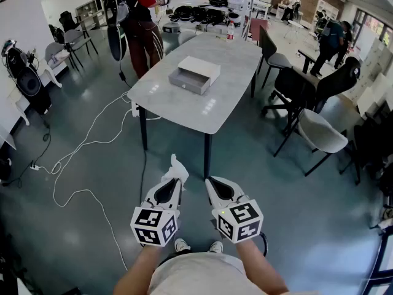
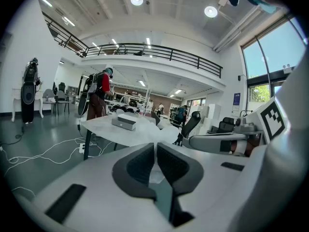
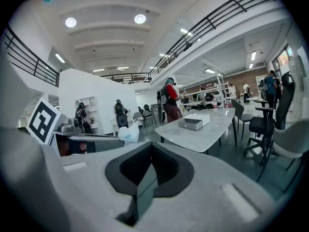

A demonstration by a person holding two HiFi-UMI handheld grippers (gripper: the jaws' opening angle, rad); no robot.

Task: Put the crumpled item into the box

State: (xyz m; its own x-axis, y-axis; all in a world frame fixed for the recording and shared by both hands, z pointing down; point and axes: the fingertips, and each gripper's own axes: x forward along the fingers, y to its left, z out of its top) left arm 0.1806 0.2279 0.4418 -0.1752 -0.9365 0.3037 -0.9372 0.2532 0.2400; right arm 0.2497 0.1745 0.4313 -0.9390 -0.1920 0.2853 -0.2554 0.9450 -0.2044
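Note:
The crumpled item [image 1: 175, 168] is a wad of white paper pinched in my left gripper [image 1: 177, 180], which is shut on it. In the left gripper view the wad [image 2: 147, 133] bulges just beyond the closed pads. From the right gripper view it shows as a white lump [image 3: 128, 133] at the left. My right gripper [image 1: 210, 182] hangs beside the left one, shut with nothing in it [image 3: 151, 148]. The box [image 1: 194, 74] is a flat grey-white drawer-like case on the grey table [image 1: 184, 109] ahead, well out of reach of both grippers. It also appears small as the box [image 2: 126, 122] and the box [image 3: 193, 122].
White cables [image 1: 80, 158] trail over the floor left of the table. Black and white chairs [image 1: 307, 115] stand along its right side. A person in red [image 1: 141, 23] stands at the far left corner. A bottle [image 1: 231, 31] stands at the table's far end.

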